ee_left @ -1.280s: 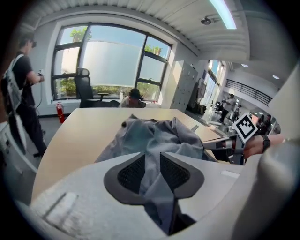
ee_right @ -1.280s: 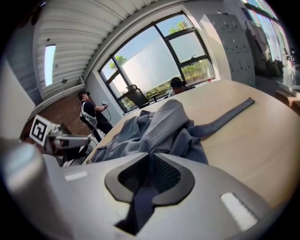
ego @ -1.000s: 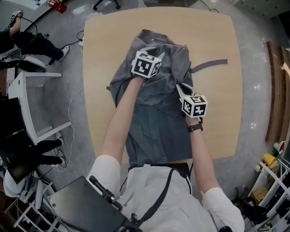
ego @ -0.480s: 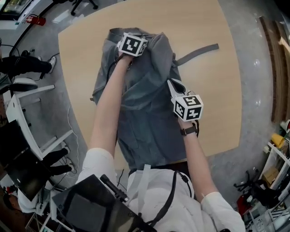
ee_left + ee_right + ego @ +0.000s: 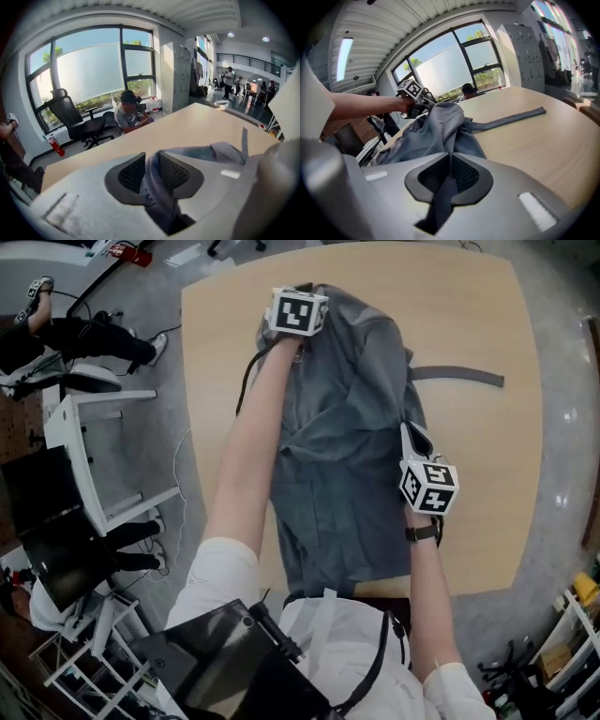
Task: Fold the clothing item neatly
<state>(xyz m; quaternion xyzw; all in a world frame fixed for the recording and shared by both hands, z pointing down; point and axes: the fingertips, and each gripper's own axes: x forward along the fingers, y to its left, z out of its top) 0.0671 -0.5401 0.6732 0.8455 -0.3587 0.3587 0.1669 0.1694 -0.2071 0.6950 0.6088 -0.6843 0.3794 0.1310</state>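
Note:
A grey garment (image 5: pixel 347 456) lies crumpled lengthwise on the light wooden table (image 5: pixel 487 484). My left gripper (image 5: pixel 306 289) is at the garment's far end near the table's far edge. In the left gripper view a thick fold of the grey cloth (image 5: pixel 211 152) fills the gap of the left gripper (image 5: pixel 151 172); its jaws have just been opening a little, and the pads still press the fold. My right gripper (image 5: pixel 411 434) is at the garment's right side, shut on a thin edge of cloth (image 5: pixel 436 126) in the right gripper (image 5: pixel 451 169). A grey strap (image 5: pixel 459 376) lies to the right.
The strap (image 5: pixel 511 118) stretches across bare table on the right. Left of the table stand a white desk (image 5: pixel 75 456) and a seated person's legs (image 5: pixel 66 334). A person (image 5: pixel 129 112) sits beyond the far edge beside an office chair (image 5: pixel 75 117).
My left gripper has moved away from the garment's middle to its far end, drawing the cloth out with it. The right gripper has shifted only slightly along the right side.

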